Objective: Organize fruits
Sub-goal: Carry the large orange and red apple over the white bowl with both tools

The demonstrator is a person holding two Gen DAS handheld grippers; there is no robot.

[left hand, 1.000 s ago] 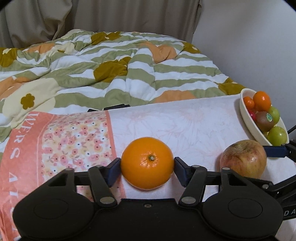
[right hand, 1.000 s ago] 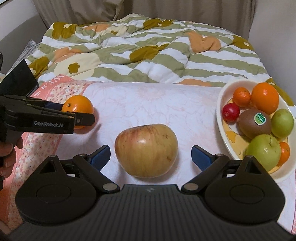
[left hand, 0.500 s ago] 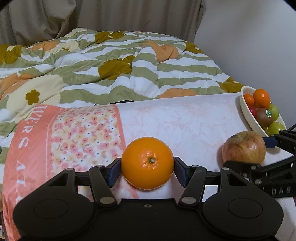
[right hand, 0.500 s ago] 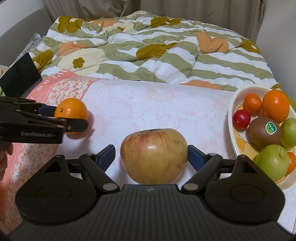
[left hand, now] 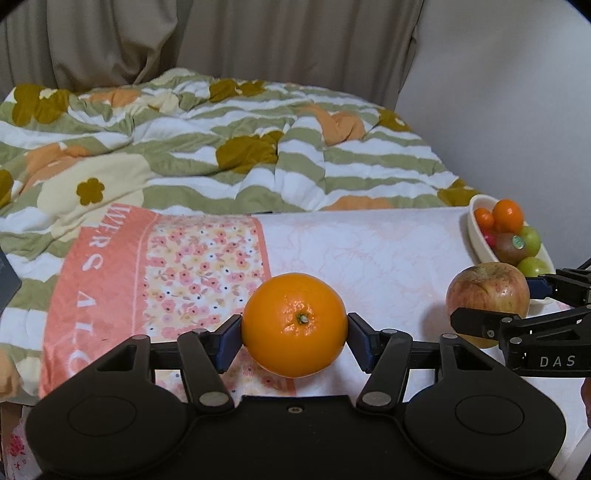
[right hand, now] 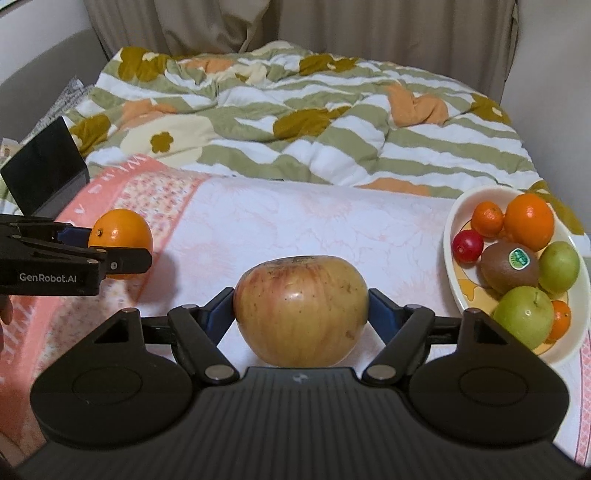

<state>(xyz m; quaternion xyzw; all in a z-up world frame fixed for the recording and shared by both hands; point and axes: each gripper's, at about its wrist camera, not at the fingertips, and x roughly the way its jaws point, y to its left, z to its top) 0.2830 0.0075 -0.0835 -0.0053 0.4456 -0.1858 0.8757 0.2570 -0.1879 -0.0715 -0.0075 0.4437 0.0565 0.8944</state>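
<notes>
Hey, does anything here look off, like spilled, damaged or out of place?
Nothing is spilled or askew. The apple in the right gripper has brown scuffs and specks on its skin, mostly near the top. The orange in the left gripper looks clean, and the bowl of fruit sits tidy.

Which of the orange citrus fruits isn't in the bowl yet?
The large orange clamped in the left gripper, over the floral cloth. The other oranges sit in the white bowl at right.

A home bedroom: quilted bed [left hand: 229,147] and curtains [right hand: 332,26].
</notes>
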